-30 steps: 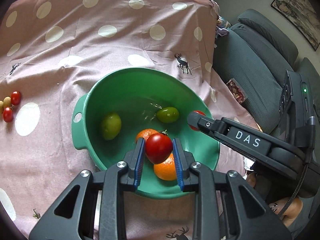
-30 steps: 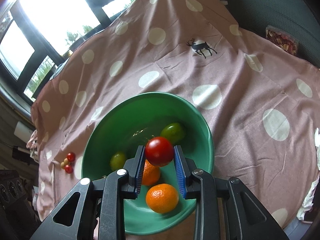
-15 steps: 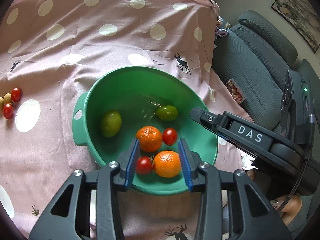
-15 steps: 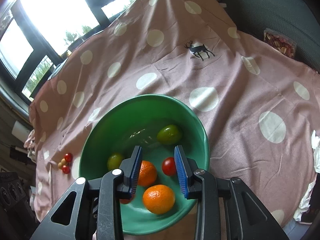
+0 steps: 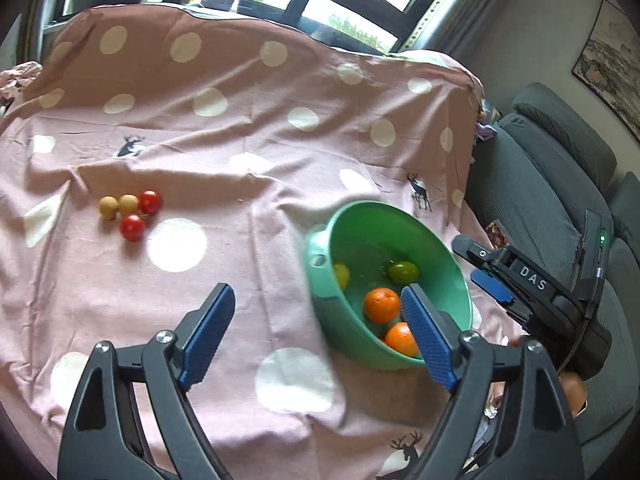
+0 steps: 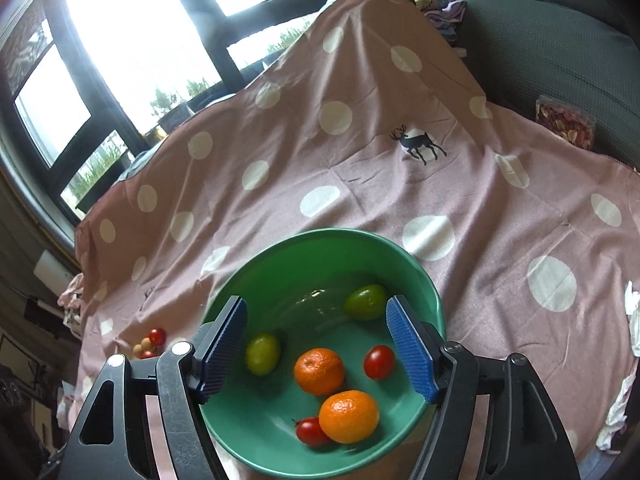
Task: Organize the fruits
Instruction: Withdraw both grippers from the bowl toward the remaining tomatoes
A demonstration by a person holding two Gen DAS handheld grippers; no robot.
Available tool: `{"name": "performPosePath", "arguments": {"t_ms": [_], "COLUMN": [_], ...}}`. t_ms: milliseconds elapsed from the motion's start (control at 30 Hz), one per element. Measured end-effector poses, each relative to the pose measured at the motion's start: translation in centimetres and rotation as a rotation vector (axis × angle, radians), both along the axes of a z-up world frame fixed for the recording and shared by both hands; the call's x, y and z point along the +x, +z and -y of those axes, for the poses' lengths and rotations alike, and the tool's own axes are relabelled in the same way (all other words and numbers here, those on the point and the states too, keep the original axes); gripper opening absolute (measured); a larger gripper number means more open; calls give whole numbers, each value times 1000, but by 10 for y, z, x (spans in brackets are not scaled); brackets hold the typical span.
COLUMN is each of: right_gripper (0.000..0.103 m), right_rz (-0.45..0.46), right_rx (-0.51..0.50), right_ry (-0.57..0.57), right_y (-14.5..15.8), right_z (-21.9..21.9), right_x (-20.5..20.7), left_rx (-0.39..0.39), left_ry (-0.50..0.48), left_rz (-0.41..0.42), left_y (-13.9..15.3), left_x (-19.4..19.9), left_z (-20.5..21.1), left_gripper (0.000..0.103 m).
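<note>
- Between the blue ribbed pads of the left gripper [image 5: 318,336]: nothing; jaws spread wide, empty, aimed at the pink polka-dot cloth [image 5: 248,152] between bowl and loose fruit.
- Above the round green plastic bowl [image 6: 434,304]: right gripper [image 6: 316,346], likewise spread wide, holding nothing.
- Inside the bowl: two round orange mandarins [image 6: 319,371], two small red cherry tomatoes [image 6: 379,362], two oval green fruits [image 6: 263,353]; the green ones lying on their sides, long axes roughly level, the far one [image 6: 366,302] pointing across the bowl.
- Well left of the bowl on the cloth: a tight cluster of two red cherry tomatoes [image 5: 149,202] and two small tan round fruits [image 5: 109,207], touching or nearly so; near-spherical, no useful long axis.
- Probable step: drop done, next pick pending.
- Next move, by judgement: swing left gripper over the cluster, straddle one outer tomato, close gently; risk of nudging neighbours into a roll.
</note>
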State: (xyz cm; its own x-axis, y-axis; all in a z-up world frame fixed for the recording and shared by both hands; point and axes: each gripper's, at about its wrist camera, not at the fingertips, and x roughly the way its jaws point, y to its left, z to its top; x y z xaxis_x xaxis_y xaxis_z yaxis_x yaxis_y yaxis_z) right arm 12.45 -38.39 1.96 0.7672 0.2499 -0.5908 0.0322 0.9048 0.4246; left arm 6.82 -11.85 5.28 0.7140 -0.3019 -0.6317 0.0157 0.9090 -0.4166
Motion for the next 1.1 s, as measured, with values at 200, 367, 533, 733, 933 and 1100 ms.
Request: {"name": "performPosePath", "arguments": {"t_ms": [200, 367, 533, 733, 933, 1100], "right_gripper": [77, 80, 80, 80, 77, 55], "right_rz": [53, 89, 121, 90, 8, -138], "right_rx": [-2, 30, -13, -22, 50, 96], "right_ry": [21, 78, 151, 271, 438, 498], "right_y": [5, 5, 4, 1, 0, -2], "right_z": [-21, -42, -70, -104, -147, -191], "right_x": [-3, -5, -8, -12, -6, 39], "left_rx": [49, 87, 29, 63, -18, -72], "left_ry": [147, 270, 343, 342, 284, 224], "left_rz": [2, -24, -36, -77, -115, -139], "left_y": [0, -14, -31, -46, -49, -42], "left_x": [-23, -35, -39, -32, -8, 33], "left_z": [-56, -106, -138, -146, -151, -149], "left_gripper": [100, 100, 100, 100, 94, 76]}}
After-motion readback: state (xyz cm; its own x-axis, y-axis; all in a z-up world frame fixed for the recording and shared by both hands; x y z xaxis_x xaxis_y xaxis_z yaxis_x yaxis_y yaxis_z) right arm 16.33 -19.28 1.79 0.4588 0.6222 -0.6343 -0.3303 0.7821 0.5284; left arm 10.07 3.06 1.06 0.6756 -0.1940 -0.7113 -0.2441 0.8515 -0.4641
